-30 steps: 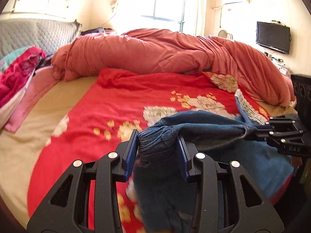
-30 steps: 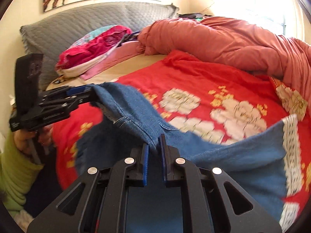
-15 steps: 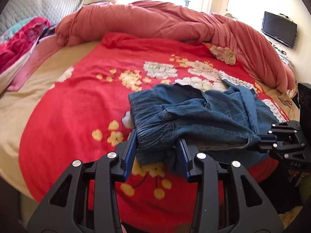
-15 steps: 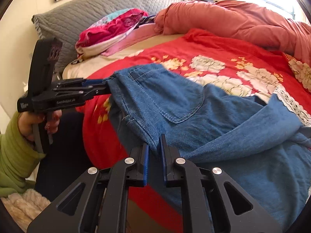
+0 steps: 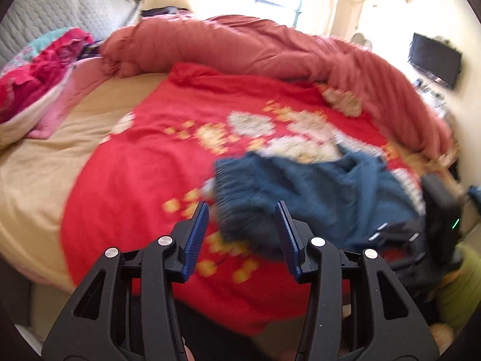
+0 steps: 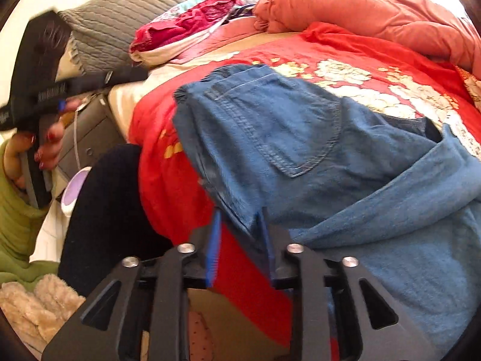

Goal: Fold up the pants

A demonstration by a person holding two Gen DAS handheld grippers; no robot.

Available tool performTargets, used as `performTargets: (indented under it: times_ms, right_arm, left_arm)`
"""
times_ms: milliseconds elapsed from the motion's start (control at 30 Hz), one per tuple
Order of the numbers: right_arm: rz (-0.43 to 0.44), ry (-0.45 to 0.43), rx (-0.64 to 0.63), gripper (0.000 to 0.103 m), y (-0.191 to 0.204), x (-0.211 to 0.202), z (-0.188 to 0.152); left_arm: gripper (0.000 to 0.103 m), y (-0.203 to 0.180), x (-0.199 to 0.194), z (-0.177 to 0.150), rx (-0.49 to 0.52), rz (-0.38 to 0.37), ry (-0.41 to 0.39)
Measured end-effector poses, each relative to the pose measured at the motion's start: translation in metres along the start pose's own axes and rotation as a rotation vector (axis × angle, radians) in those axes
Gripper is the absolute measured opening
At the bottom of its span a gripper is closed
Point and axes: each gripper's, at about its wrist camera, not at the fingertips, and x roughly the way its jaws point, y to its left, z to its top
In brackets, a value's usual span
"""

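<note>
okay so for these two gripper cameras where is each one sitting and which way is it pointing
Left wrist: sits on the left gripper, facing across the bed over the jeans toward the window; its open fingers show, with the right gripper at the right edge.
Right wrist: sits on the right gripper, facing the grey headboard; its parted fingers show, with the left gripper in the person's hand at left.
Shared: the jeans, red floral blanket, pink duvet.
</note>
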Motion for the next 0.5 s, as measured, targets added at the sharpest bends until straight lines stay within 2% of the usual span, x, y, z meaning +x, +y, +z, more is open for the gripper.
performTargets:
  times_ms: [67, 133, 200, 233, 300, 367, 433, 500]
  right_arm:
    - [-0.005, 0.002, -0.005, 0.03, 0.002, -0.002, 0.001]
    - [0.024, -0.039, 0.034, 0.03, -0.001, -0.017, 0.003]
    - [0.04, -0.09, 0.083, 0.03, -0.007, -0.033, 0.005]
    - [0.039, -0.114, 0.102, 0.03, -0.01, -0.04, 0.006]
    - [0.002, -0.143, 0.116, 0.03, -0.014, -0.048, 0.007]
    - [-0.039, -0.139, 0.118, 0.03, -0.02, -0.045, 0.01]
    - [-0.044, -0.122, 0.138, 0.03, -0.027, -0.037, 0.011]
    - [-0.061, -0.066, 0.171, 0.03, -0.036, -0.021, 0.008]
  left_arm:
    - [0.038, -0.012, 0.01, 0.011, -0.013, -0.08, -0.003]
    - [0.038, -0.028, 0.026, 0.017, 0.017, -0.11, 0.008]
    - [0.038, -0.039, 0.04, 0.016, 0.058, -0.087, 0.033]
    - [0.038, -0.044, 0.053, 0.012, 0.088, -0.043, 0.064]
    - [0.038, -0.042, 0.072, 0.001, 0.083, -0.003, 0.126]
    - [0.038, -0.033, 0.084, -0.011, 0.047, 0.002, 0.175]
    - [0.038, -0.029, 0.086, -0.023, 0.052, 0.004, 0.177]
    - [0.038, -0.029, 0.084, -0.032, 0.076, 0.007, 0.168]
